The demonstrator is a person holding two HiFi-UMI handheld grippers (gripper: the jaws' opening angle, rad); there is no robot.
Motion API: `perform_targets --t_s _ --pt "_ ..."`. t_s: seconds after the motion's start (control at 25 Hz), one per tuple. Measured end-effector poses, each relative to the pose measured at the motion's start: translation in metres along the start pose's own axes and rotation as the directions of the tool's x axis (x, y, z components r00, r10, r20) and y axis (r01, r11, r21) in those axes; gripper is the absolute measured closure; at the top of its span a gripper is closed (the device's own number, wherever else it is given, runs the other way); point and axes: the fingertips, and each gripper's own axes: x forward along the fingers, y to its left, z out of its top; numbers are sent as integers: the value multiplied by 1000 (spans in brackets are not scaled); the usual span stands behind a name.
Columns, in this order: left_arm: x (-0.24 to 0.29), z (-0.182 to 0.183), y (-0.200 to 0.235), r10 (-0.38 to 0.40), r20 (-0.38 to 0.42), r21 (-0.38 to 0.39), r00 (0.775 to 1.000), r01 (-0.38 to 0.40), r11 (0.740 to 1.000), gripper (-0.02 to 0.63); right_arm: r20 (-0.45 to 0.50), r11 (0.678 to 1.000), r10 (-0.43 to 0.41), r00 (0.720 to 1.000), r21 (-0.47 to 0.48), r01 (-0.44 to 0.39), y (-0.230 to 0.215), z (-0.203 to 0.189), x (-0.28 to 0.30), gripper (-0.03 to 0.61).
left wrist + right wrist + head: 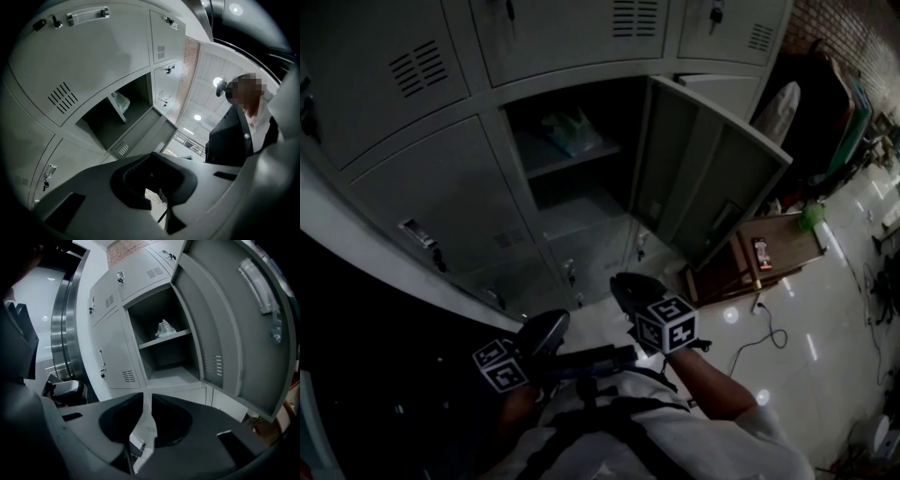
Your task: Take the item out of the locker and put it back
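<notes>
The locker [581, 169] is standing with its door [712, 178] swung wide toward three o'clock in the head view, and the item [567, 131], a crumpled pale bundle, is lying on the upper shelf [164, 339] inside, toward the back; what it is made of is too dim to tell. In the right gripper view the item is showing at about twelve o'clock above the jaws, well apart from them, and the lower compartment under the shelf is sitting bare. The person is holding both grippers low, in front of the body and well short of the locker. The right gripper [633, 286] is pointing toward the open compartment; its jaws are standing slightly apart with only a narrow slit between them, and nothing is sitting in that slit. The left gripper [546, 328] is hanging at about seven o'clock from the right one, just beside it, and its jaws are meeting at the tips with nothing caught between them. On the pale tiled floor [825, 319], at about four o'clock from the door, a wooden crate [769, 253] is resting, and a dark cable [759, 333] is trailing just below it.
</notes>
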Motion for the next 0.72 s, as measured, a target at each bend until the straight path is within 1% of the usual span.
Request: perform_targets --t_s 0.2,0.44,0.56,0.72 --pt "16 6 -1 -3 6 34 1000 3 999 615 14 1000 26 1000 -12 -26 -9 17 3 514" --pt "34 10 1 2 15 53 1000 -2 999 615 28 998 44 999 -35 -43 -19 33 5 514" --pt "43 14 0 1 15 64 1000 -2 998 615 38 998 39 999 -46 -37 -24 41 6 514" --pt "52 23 -1 -1 15 91 1000 -1 996 615 53 996 24 998 -87 -20 -30 54 9 514"
